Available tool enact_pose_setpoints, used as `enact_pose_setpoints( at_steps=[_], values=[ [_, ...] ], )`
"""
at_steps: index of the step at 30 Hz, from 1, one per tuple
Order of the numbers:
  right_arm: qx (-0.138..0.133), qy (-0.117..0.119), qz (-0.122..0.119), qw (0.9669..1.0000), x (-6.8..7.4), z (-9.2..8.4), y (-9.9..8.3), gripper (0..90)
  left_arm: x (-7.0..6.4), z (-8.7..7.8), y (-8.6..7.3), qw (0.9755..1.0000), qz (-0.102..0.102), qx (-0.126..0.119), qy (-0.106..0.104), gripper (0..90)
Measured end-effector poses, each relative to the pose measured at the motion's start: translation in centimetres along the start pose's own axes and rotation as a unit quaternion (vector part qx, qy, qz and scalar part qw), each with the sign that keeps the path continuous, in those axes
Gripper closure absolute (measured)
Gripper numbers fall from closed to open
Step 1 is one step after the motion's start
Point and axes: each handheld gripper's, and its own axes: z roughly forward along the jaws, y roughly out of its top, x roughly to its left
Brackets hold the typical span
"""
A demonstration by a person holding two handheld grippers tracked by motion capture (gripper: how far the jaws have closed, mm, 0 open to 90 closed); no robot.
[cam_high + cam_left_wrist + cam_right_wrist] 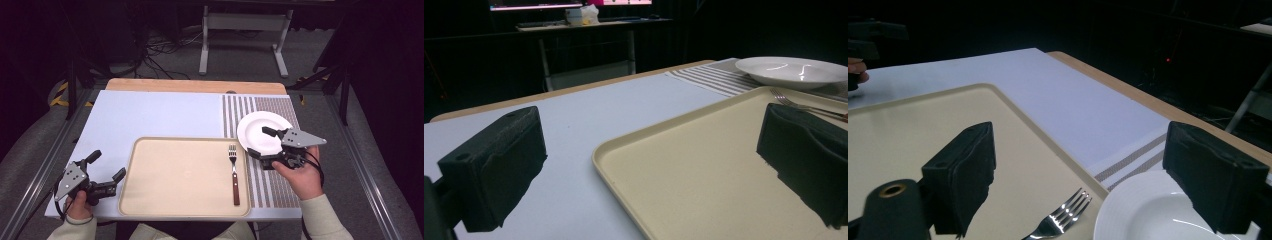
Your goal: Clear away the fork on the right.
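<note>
A beige tray lies at the front middle of the table. A fork with a brown handle rests on its right side, tines pointing away. A white plate sits on a striped mat right of the tray. My right gripper is open over the plate's near-left rim; in the right gripper view the plate and the fork tines lie below the open right gripper. My left gripper is open at the tray's left edge, and the left gripper straddles the tray corner.
The striped mat covers the table's right part and a pale board the rest. A wooden edge runs along the back. Beyond it are a grey stand and cables on the floor.
</note>
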Motion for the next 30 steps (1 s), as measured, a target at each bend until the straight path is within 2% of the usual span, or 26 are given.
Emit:
enact_pose_setpoints(
  at_steps=[8, 10, 16, 17, 18, 30],
  values=[
    [-0.016, -0.028, 0.026, 0.9991, -0.5, -3.0, -2.7, 12.8, 0.0, 0.0, 0.0, 1.0, -0.002, -0.003, 0.003, 0.0],
    [-0.018, -0.03, 0.03, 0.9989, -0.5, -3.2, -2.9, 12.7, 0.0, -0.1, 0.0, 1.0, -0.002, -0.002, 0.003, 0.0],
    [-0.015, -0.051, 0.063, 0.9966, -1.0, -5.2, -6.2, 12.0, 0.1, -0.2, 0.0, 1.0, -0.004, -0.003, 0.005, 0.0],
    [-0.015, -0.051, 0.063, 0.9966, -1.0, -5.2, -6.2, 12.0, 0.1, -0.2, 0.0, 1.0, -0.004, -0.003, 0.005, 0.0],
    [-0.01, -0.057, 0.072, 0.9958, -1.1, -5.7, -7.2, 11.7, 0.1, -0.2, 0.0, 1.0, -0.004, -0.004, 0.006, 0.0],
    [0.012, -0.07, 0.105, 0.9919, -1.3, -6.9, -10.5, 11.5, 0.4, -0.2, 0.0, 1.0, -0.004, -0.006, 0.003, 0.0]
  ],
)
